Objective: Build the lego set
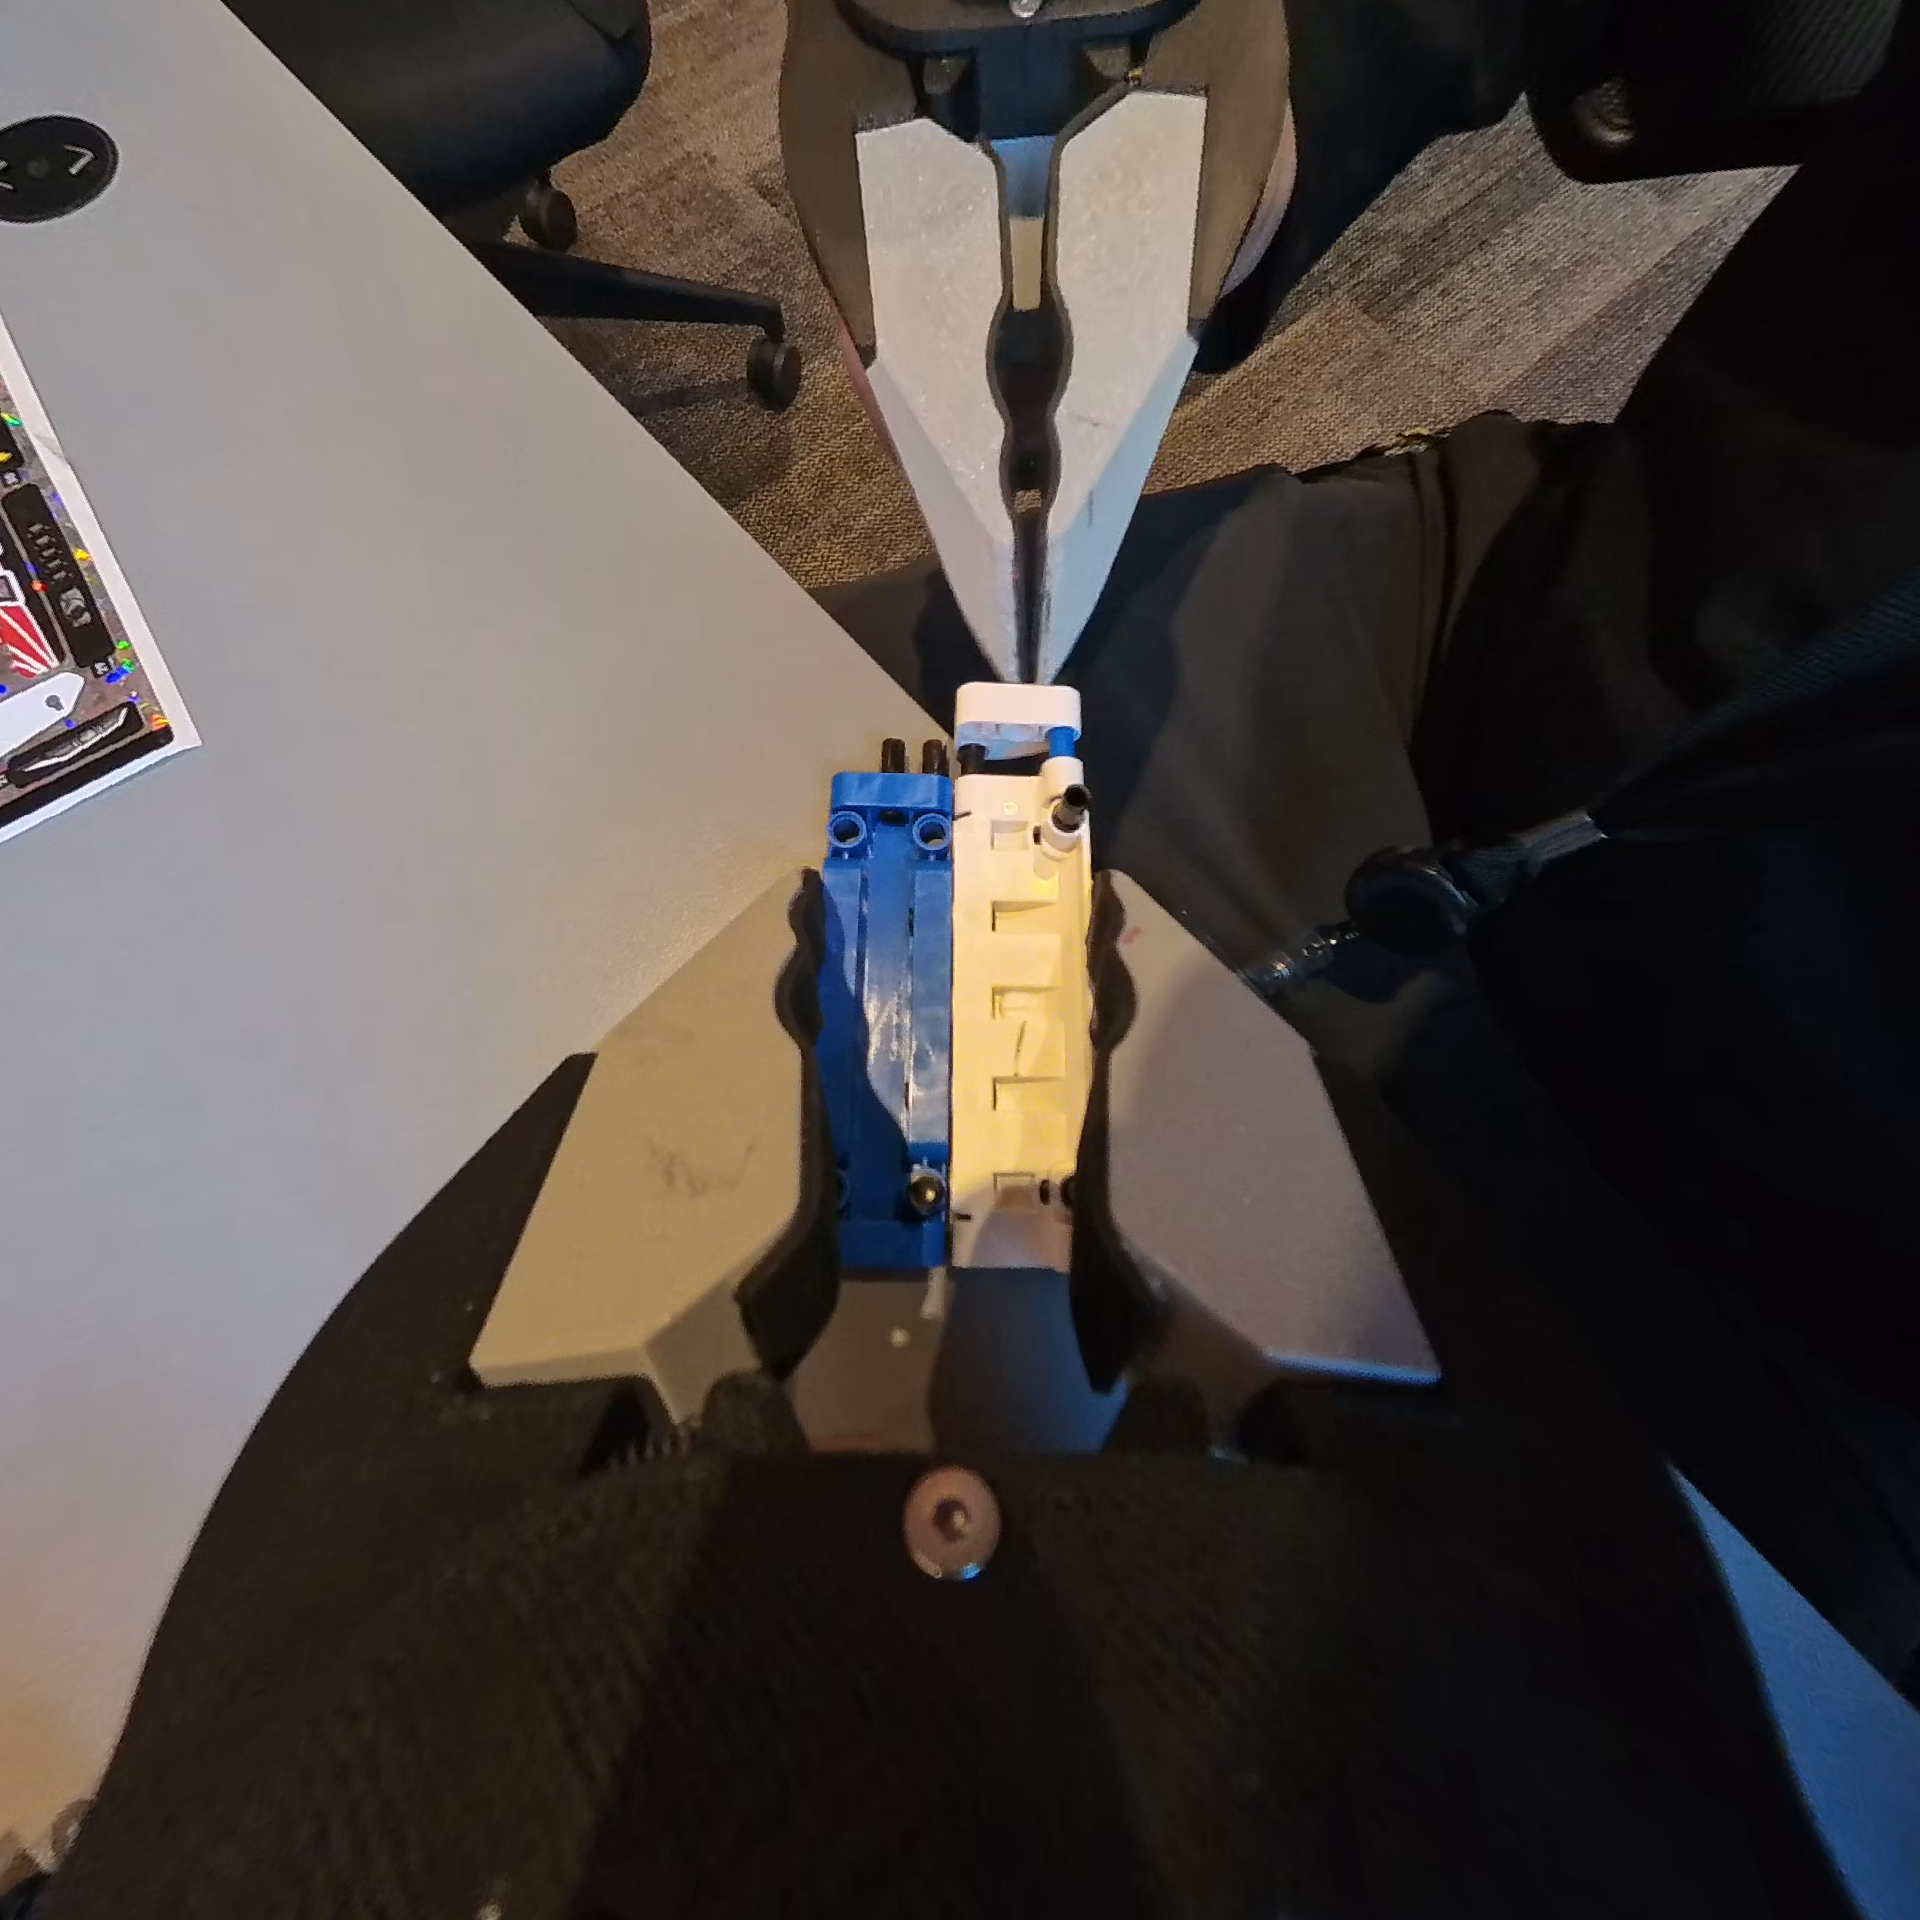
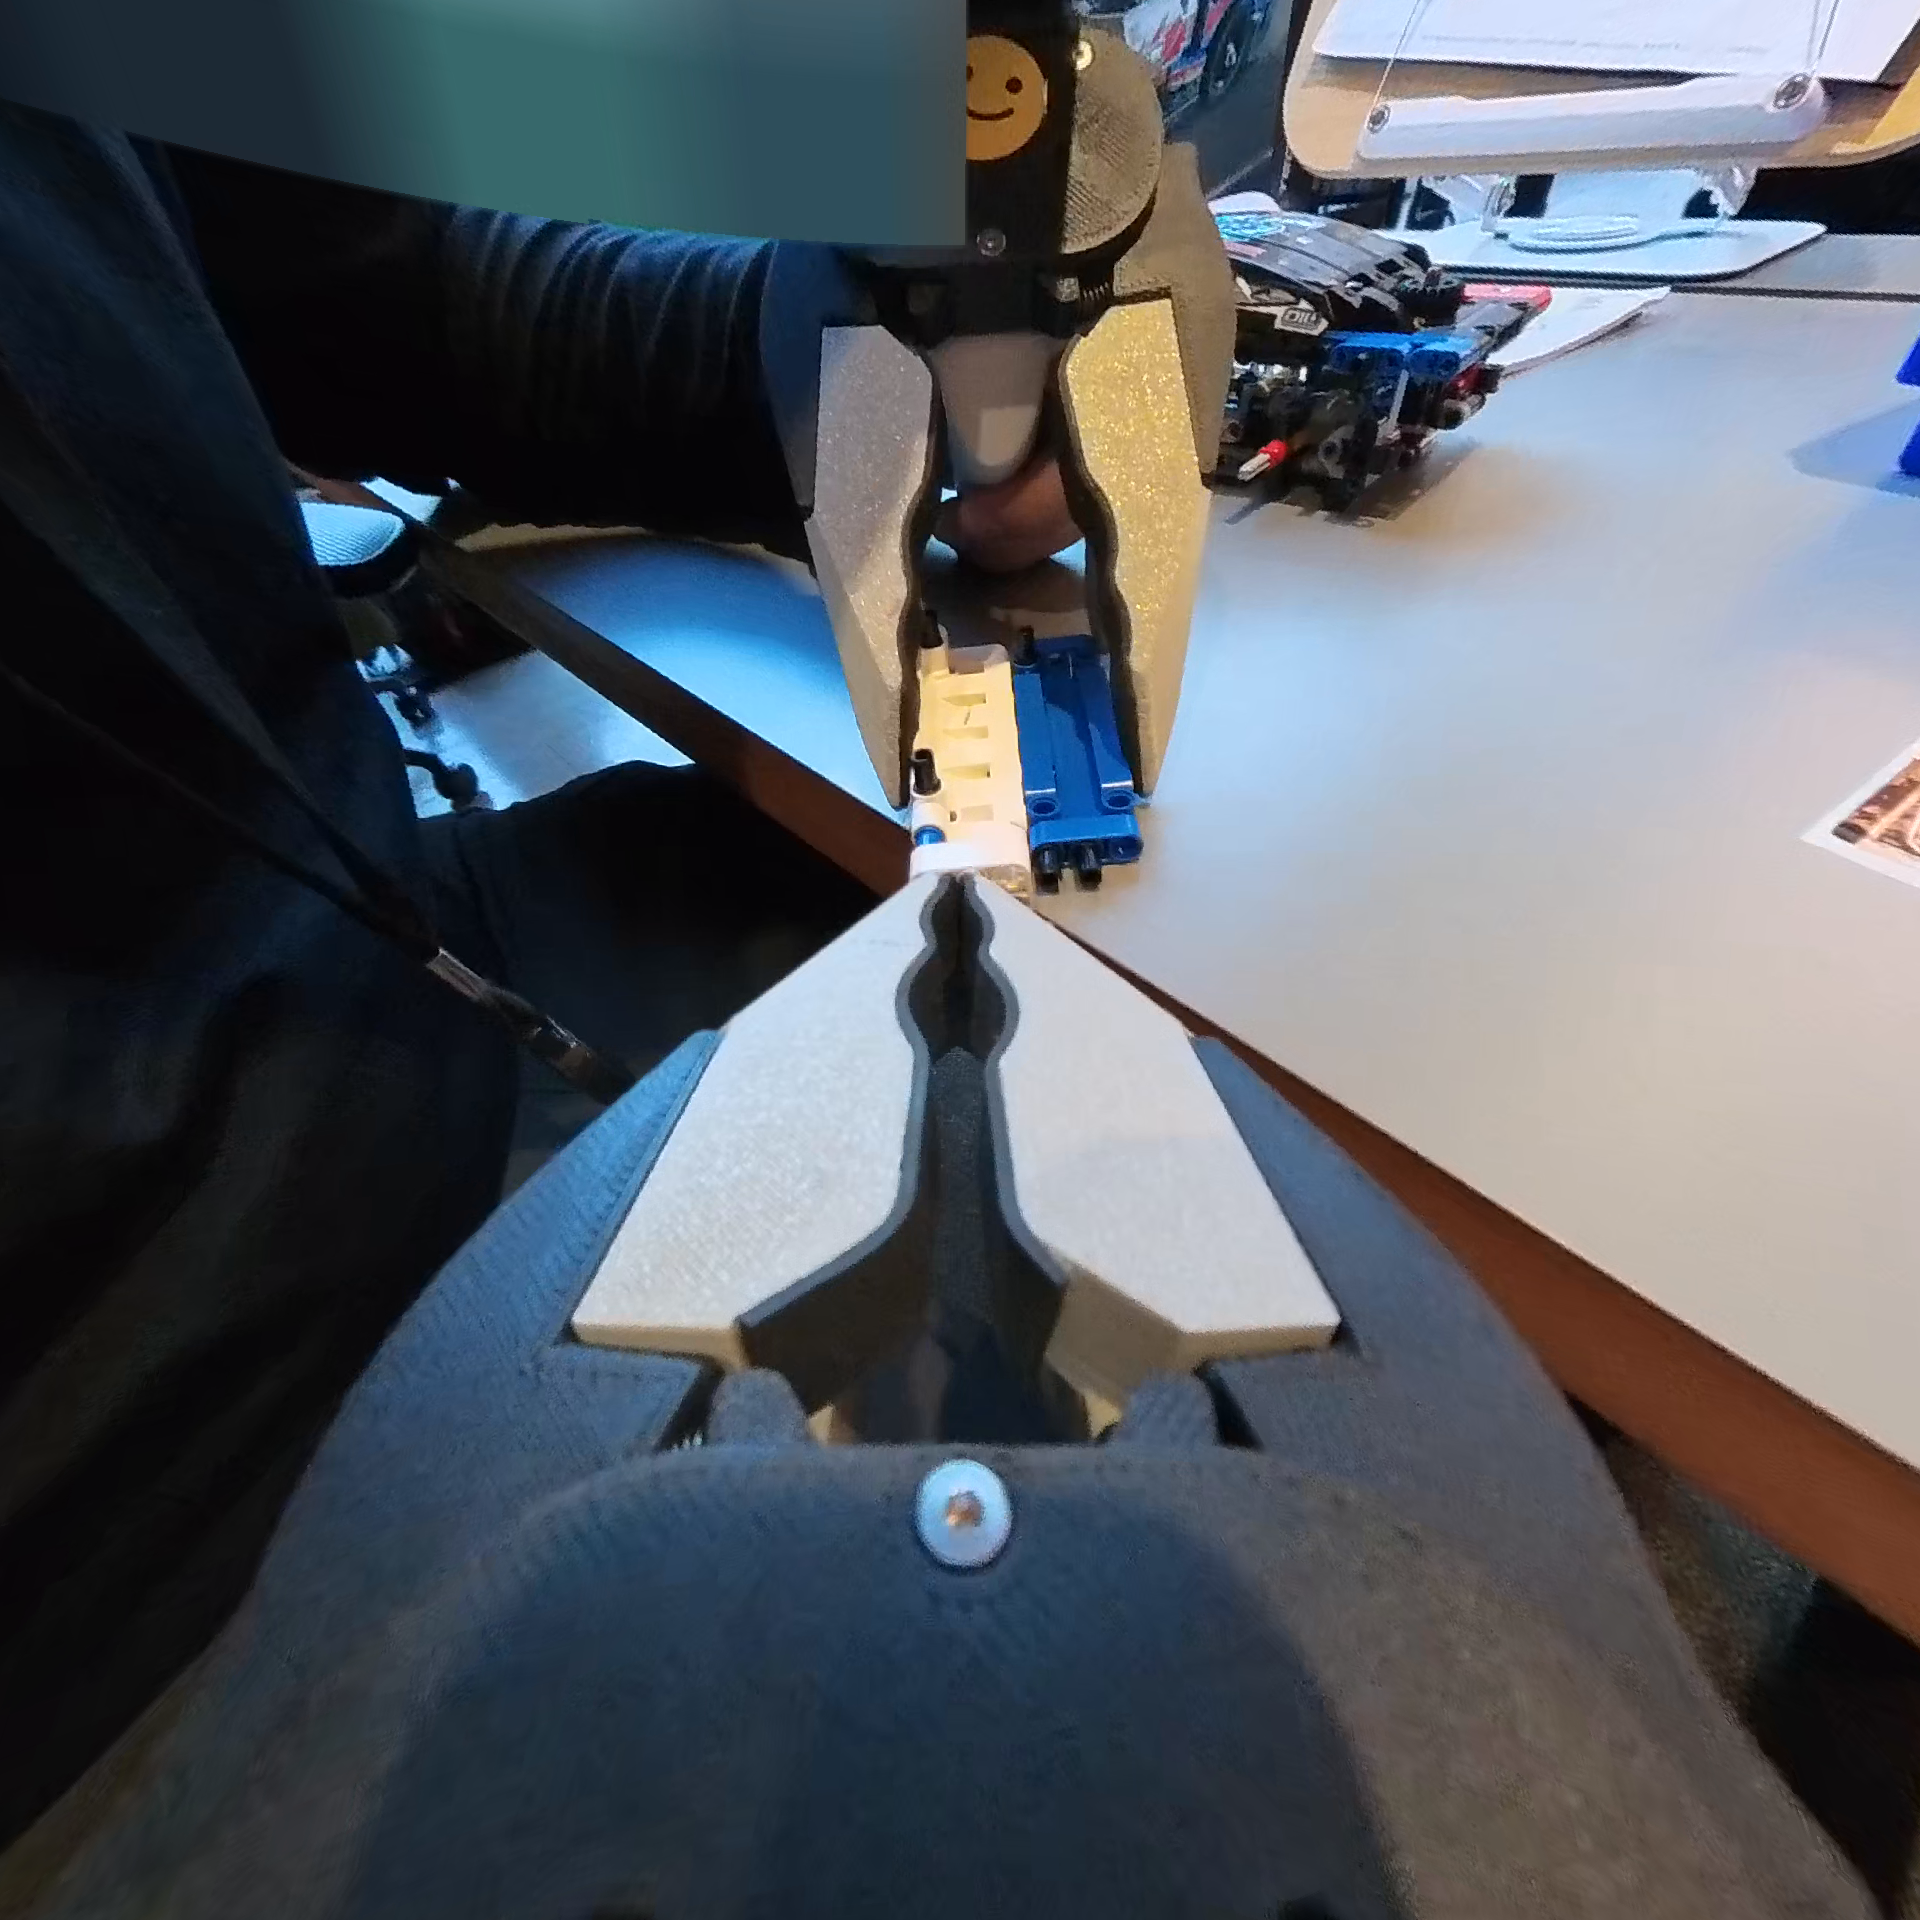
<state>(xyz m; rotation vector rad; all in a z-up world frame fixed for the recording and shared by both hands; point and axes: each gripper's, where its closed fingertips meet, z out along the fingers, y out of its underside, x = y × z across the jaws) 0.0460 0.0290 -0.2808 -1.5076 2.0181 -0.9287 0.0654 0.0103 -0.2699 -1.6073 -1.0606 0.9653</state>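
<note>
While the blue and white lego assembly (image 1: 956,1023) sits over the corner of the grey worktop (image 1: 395,727), it is clamped between the two fingers of the left hand-held gripper (image 1: 951,914). Its blue half (image 1: 891,1029) lies on the worktop side and its white half (image 1: 1023,1039) on the outer side. Two black pins (image 1: 912,753) stick out from the far end of the blue half. A small white beam (image 1: 1018,707) on the far end of the white half touches the tip of the right hand-held gripper (image 2: 961,883), whose fingers are pressed together with almost no gap between them; whether they pinch the beam cannot be told.

Further on the worktop, a partly built dark lego car (image 2: 1351,364) stands well apart from the assembly. A sticker sheet (image 1: 62,603) lies near the left edge in the left wrist view. Beyond the worktop, a black office chair (image 1: 540,177) stands on the carpet (image 1: 727,343).
</note>
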